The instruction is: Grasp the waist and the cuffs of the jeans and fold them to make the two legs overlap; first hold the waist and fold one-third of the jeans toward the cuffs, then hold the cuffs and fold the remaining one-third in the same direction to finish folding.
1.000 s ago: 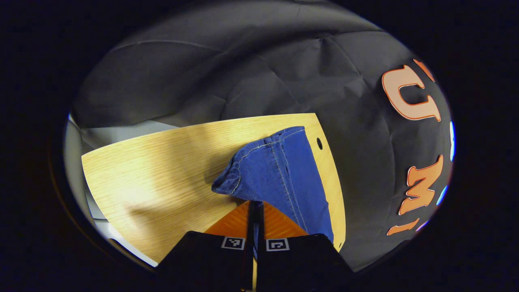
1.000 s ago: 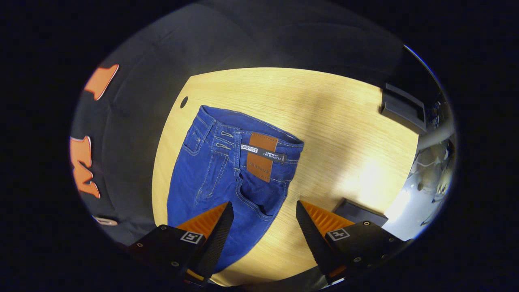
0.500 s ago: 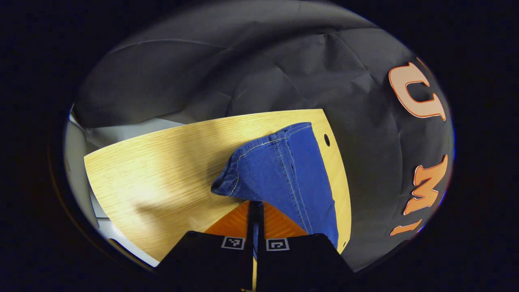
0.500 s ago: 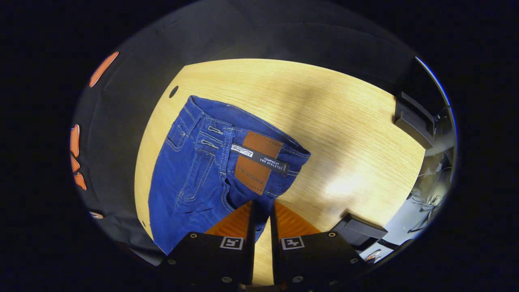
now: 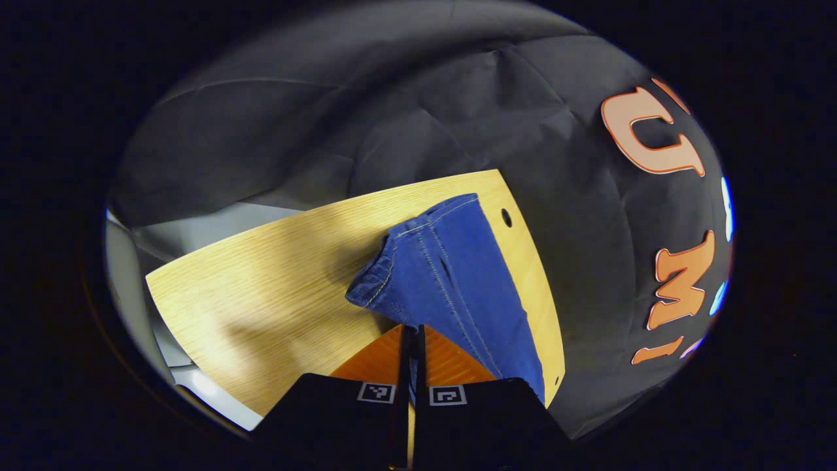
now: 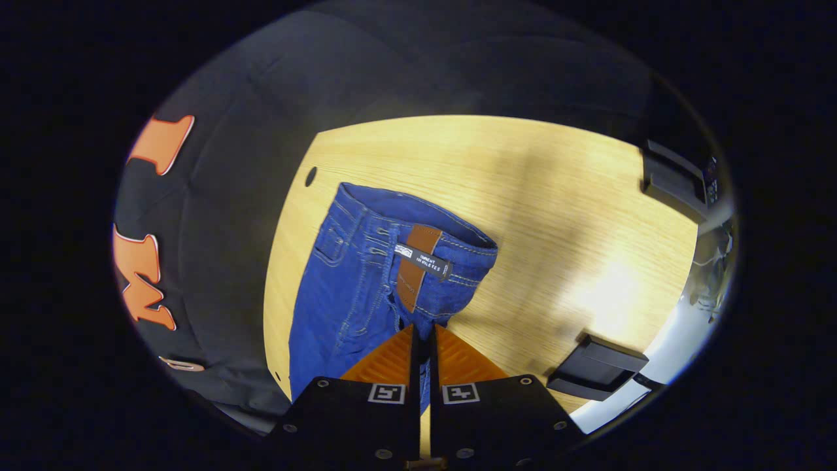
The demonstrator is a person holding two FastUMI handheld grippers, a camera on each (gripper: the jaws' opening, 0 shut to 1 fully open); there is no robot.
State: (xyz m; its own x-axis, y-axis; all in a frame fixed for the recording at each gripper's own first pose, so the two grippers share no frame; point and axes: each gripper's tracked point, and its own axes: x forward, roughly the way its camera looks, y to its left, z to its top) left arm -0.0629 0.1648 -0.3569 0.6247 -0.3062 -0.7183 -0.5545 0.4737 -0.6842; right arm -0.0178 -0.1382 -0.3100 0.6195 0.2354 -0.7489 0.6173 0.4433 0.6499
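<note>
On wooden table (image 6: 536,196), blue jeans (image 6: 366,281) lying toward 10 o'clock; right gripper (image 6: 424,340) pinching waist area, left gripper (image 5: 412,337) pinching cuff end (image 5: 379,281); legs seemingly overlapping already, both thirds-folds remaining.

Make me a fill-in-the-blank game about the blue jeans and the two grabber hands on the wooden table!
1. The blue denim jeans lie on a light ____ table.
2. The right gripper is ____ on the jeans' edge near the waist.
3. The patch sewn on the waistband is ____ in colour.
4. The left gripper pinches the jeans at the ____ end.

Missing words: wooden; shut; brown; cuff
</note>
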